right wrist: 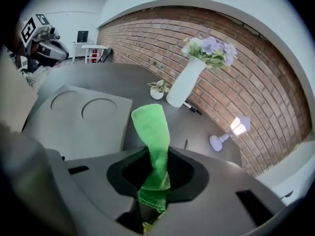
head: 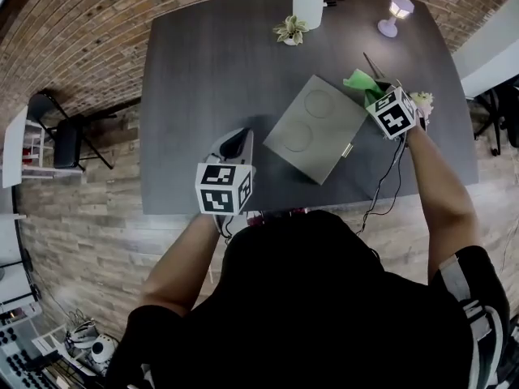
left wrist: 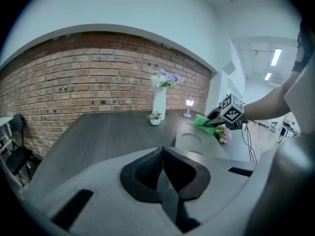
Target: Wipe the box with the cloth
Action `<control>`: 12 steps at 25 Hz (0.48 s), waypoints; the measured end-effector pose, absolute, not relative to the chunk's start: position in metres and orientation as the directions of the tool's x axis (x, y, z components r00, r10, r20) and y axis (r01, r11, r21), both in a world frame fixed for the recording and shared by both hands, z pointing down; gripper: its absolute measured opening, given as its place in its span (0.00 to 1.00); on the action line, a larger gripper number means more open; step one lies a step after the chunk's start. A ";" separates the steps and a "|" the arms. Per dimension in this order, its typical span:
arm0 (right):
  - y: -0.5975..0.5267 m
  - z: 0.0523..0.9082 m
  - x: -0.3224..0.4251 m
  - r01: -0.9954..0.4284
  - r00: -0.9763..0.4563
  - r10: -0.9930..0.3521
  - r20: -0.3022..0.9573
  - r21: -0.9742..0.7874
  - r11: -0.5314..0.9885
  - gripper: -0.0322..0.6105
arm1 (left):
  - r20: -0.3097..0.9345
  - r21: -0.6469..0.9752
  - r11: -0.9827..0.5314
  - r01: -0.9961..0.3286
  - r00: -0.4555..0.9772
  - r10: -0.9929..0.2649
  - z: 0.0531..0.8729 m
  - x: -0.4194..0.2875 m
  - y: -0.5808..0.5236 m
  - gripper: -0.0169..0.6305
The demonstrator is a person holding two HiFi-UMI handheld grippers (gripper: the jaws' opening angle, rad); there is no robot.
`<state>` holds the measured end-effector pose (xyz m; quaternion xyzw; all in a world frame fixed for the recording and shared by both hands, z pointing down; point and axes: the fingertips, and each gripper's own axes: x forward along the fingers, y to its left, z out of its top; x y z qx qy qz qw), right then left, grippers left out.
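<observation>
My right gripper [right wrist: 155,183] is squeezed tight on the green cloth [right wrist: 151,127]. The cloth sticks up out of the jaws in a twisted strip. It is at the far right corner of the box [head: 316,128]. I think it hangs just over the box's edge, but I cannot tell if it touches.

My left gripper [left wrist: 162,171] has its jaws pressed together with nothing in them. It is near the left side of the box, closer to me, and not touching it.

The box is flat and grey, with two round rings on its lid and a small clasp [head: 347,150] on its near right edge. It lies on the dark table [head: 195,71].

Just right of the box, by my right gripper, is a little bunch of pink flowers [head: 423,101]. Beyond the box, well apart from it, stand a tall white vase [right wrist: 184,85], a small plant pot [right wrist: 158,90] and a little lit lamp [right wrist: 229,132].
</observation>
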<state>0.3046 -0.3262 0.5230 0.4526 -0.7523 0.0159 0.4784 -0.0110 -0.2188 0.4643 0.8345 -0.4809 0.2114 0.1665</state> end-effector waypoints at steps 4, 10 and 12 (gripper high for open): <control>-0.348 0.518 0.266 -0.620 -0.112 -0.649 0.753 0.458 0.637 0.18 | 0.513 0.077 -0.405 -0.911 0.385 -0.767 0.464 -0.053 -0.209 0.04; -0.367 0.525 0.201 -0.546 -0.113 -0.610 0.785 0.464 0.698 0.18 | 0.514 0.100 -0.284 -0.953 0.294 -0.806 0.465 -0.124 -0.192 0.04; -0.363 0.530 0.183 -0.528 -0.109 -0.601 0.792 0.466 0.710 0.18 | 0.511 0.108 -0.255 -0.961 0.274 -0.815 0.466 -0.142 -0.186 0.04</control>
